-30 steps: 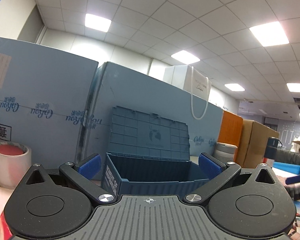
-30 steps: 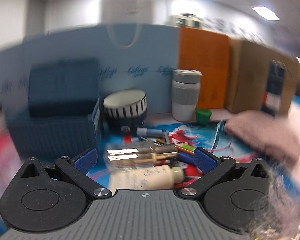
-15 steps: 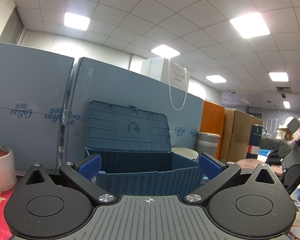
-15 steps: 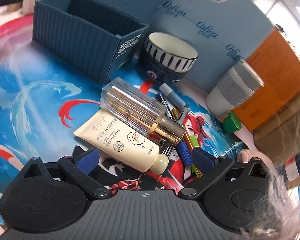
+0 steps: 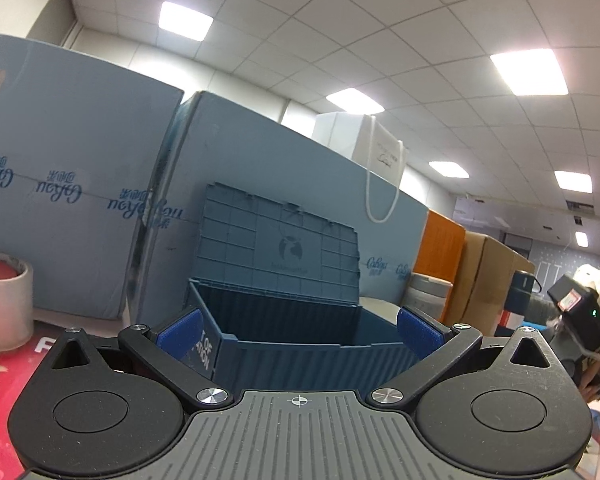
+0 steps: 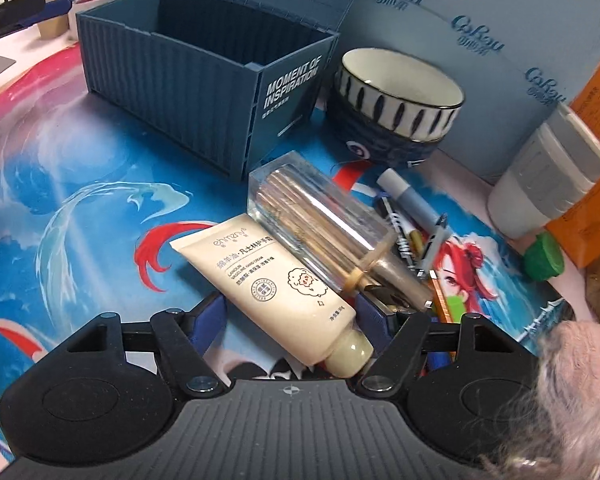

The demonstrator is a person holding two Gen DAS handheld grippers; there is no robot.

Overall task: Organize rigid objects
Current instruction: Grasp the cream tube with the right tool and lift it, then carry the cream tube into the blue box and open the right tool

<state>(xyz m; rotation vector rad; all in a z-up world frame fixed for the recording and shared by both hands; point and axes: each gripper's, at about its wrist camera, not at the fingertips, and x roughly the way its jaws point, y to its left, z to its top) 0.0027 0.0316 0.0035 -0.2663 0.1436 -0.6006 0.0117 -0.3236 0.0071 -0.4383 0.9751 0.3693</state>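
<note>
Straddling cream tube [image 6: 284, 280], right fingers [image 6: 210, 314] narrowing, unpressed; left fingers [image 5: 180, 330] wide, box-facing.

Cream tube [image 6: 284, 280]: cap end tucked under gripper body at bottom centre. Pens [image 6: 410, 216] half buried under clear case [image 6: 320, 220]. Tape roll [image 5: 2, 304] cut by left edge. Fuzzy pink sleeve [image 6: 572, 380] blurred, lower right.
</note>
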